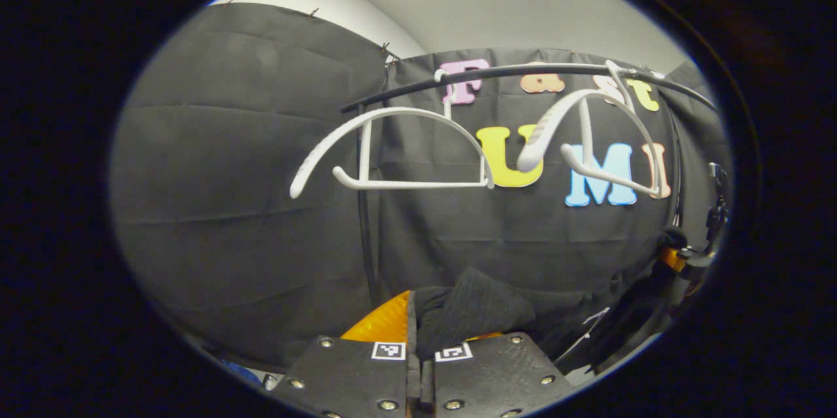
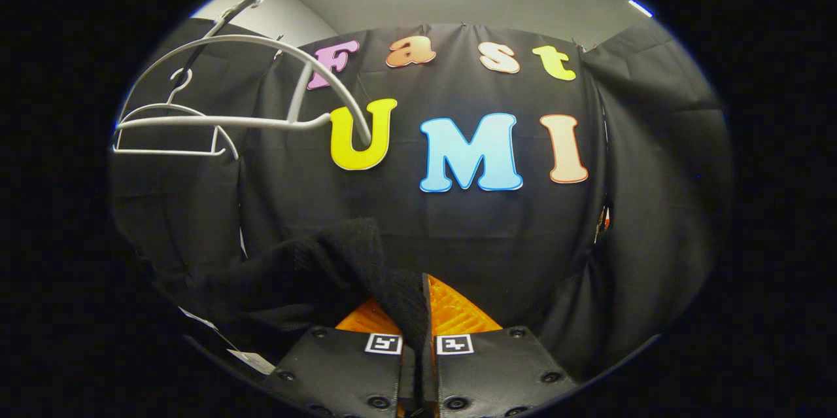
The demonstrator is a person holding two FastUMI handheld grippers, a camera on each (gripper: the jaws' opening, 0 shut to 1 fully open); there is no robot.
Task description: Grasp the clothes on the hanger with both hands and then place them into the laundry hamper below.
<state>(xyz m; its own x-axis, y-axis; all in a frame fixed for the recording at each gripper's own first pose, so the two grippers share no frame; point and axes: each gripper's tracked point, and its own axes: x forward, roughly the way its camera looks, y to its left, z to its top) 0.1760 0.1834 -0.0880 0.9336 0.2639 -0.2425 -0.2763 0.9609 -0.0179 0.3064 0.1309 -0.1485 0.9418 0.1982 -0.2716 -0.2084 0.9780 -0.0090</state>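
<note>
Garment (image 2: pixel 314 274), lower centre, was pinched by both closed grippers (image 1: pixel 418 365) (image 2: pixel 418 346); snagging on bare hangers (image 1: pixel 392 150) or slippage was judged possible.

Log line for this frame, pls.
left gripper: shut on black garment | right gripper: shut on same garment | both white hangers bare on rail | hamper: unseen

Both grippers, L (image 1: pixel 420 365) & R (image 2: pixel 418 365), jaws clamped on black garment (image 1: pixel 471 313).
</note>
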